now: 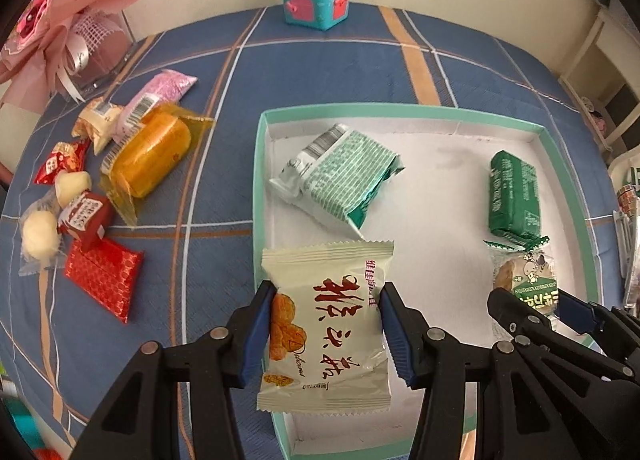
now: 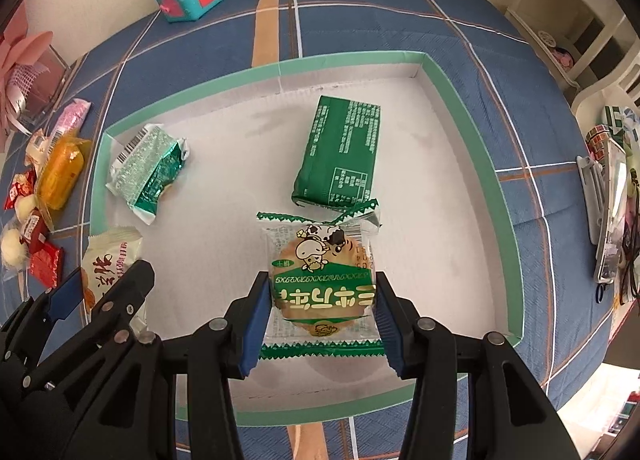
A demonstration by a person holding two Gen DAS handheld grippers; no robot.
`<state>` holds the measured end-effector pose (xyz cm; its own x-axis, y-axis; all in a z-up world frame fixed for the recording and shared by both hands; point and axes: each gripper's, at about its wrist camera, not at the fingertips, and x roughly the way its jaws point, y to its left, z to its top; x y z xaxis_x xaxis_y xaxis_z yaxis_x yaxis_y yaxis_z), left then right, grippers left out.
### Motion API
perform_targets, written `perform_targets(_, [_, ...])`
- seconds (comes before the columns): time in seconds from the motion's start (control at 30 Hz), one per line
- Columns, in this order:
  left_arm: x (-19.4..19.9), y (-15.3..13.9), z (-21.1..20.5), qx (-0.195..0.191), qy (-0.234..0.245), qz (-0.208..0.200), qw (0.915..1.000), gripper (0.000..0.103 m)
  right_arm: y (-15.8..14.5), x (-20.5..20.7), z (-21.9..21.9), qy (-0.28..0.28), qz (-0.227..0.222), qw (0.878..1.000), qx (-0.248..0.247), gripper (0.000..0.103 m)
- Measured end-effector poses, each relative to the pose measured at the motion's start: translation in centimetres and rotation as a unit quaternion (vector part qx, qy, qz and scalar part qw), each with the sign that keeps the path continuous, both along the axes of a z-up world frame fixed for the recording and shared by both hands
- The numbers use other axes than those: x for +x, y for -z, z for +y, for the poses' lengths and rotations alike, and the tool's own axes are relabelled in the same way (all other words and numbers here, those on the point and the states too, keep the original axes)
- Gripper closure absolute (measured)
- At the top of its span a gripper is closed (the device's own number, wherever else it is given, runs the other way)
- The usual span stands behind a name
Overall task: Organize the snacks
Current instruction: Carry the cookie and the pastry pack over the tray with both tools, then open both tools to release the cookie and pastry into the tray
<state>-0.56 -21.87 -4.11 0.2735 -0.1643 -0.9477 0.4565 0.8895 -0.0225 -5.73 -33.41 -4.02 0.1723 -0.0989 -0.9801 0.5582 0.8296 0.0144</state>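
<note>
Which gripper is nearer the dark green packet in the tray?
Right. The right gripper, holding the cow-print biscuit, sits just before the dark green packet; the left gripper is across the tray.

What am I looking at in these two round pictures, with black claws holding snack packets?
No robot here: a person holds a hand gripper in each hand, and each carries a wide-angle camera looking along its fingers. One picture is from the left gripper, shut on a cream packet. The other is from the right gripper, shut on a cow-print biscuit. Both hang over a white box holding two green packets. More snacks lie on the blue cloth.
</note>
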Motion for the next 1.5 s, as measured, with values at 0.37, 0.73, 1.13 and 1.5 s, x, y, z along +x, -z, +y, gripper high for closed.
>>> perform_targets(0.37, [0.1, 0.7, 0.1, 0.002, -0.01, 0.012, 0.9999, 0.045, 1.2, 0.9, 0.8, -0.019, 0.022, 0.999, -0.014, 0.052])
perform_targets(0.73, [0.2, -1.1, 0.7, -0.029, -0.021, 0.009, 0.9993, 0.034, -1.2, 0.7, 1.0, -0.024, 0.002, 0.999, -0.037, 0.046])
perform_targets(1.13, [1.4, -3.5, 3.4, -0.043, -0.088, -0.028, 0.9948, 0.002, -3.4, -1.4, 0.6, -0.03, -0.046, 0.998, -0.04, 0.027])
perform_targets(1.5, [3.8, -3.9, 7.4, -0.026, -0.16, -0.065, 0.9846, 0.0, -2.7, -0.3, -0.8, -0.071, -0.092, 0.993, -0.025, 0.008])
